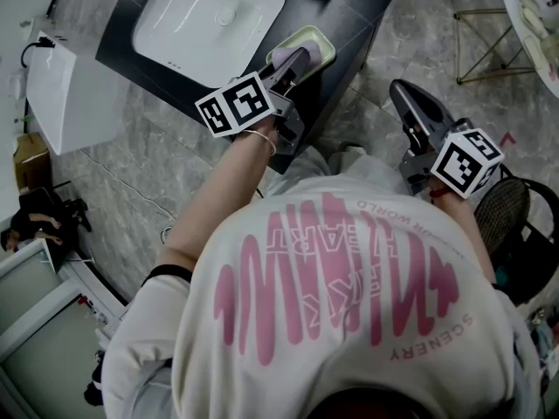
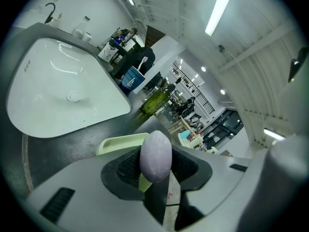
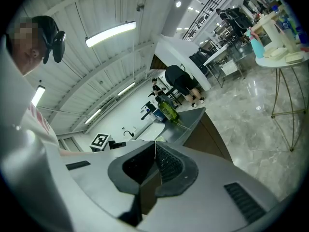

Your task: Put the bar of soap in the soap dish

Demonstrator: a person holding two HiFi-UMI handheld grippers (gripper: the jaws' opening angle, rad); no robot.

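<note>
An oval lilac bar of soap (image 2: 155, 156) sits clamped between the pads of my left gripper (image 2: 155, 168), its end sticking out past the jaws. The same soap (image 1: 286, 58) shows in the head view over the pale green soap dish (image 1: 316, 44), which stands on the dark counter to the right of the basin. In the left gripper view the dish (image 2: 119, 143) lies just beyond and below the soap. My right gripper (image 1: 410, 103) hangs to the right of the counter, over the floor, with its jaws together and nothing in them (image 3: 154, 166).
A white sink basin (image 1: 210, 11) is set into the dark counter (image 1: 140, 55). A green bottle (image 2: 155, 101) stands at the counter's far end. A white box (image 1: 65, 94) stands left of the counter, a gold-legged round table (image 1: 524, 16) at the right.
</note>
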